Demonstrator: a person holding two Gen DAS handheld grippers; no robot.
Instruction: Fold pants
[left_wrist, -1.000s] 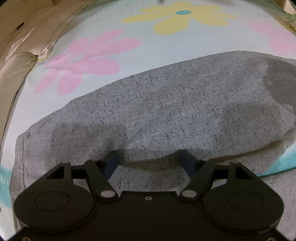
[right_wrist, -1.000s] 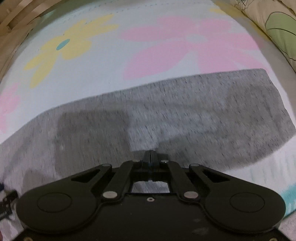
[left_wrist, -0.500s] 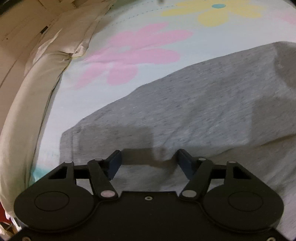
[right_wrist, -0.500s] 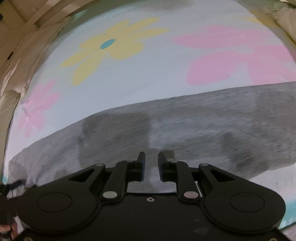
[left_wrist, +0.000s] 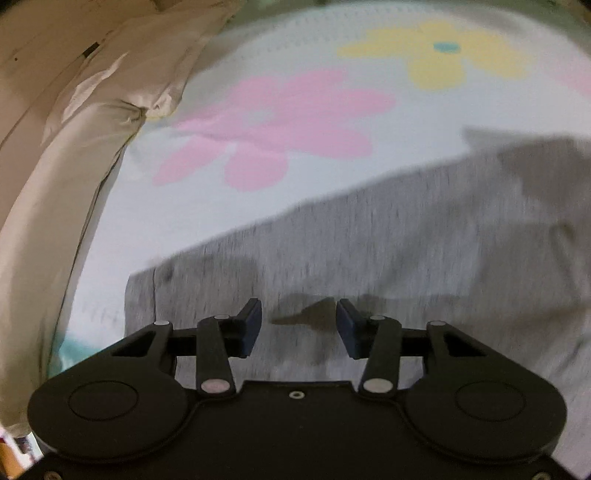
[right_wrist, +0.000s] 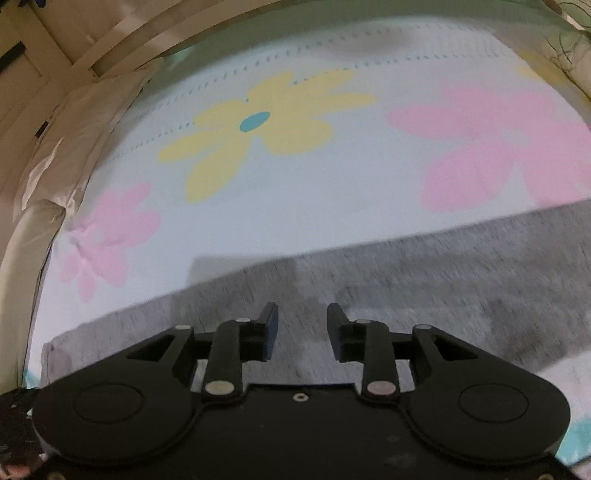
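Grey speckled pants (left_wrist: 406, 243) lie flat on a pale flowered sheet (left_wrist: 295, 173), folded into a long band; both views are blurred by motion. My left gripper (left_wrist: 298, 325) hovers above the band near its left end, jaws closing, with only the cloth's surface and a shadow below and nothing pinched. In the right wrist view the same pants (right_wrist: 424, 280) run across the lower half. My right gripper (right_wrist: 302, 328) hangs over them with jaws opening and nothing between the pads.
A beige pillow or duvet (left_wrist: 55, 166) lines the left side of the bed. A wooden bed frame (right_wrist: 74, 40) shows at the far left. The sheet (right_wrist: 295, 192) with pink and yellow flowers lies beyond the pants.
The right gripper let go of the pants fold and opened while lifting. The left gripper's jaws narrowed. Both views drew back and swung left, showing more sheet and pillow.
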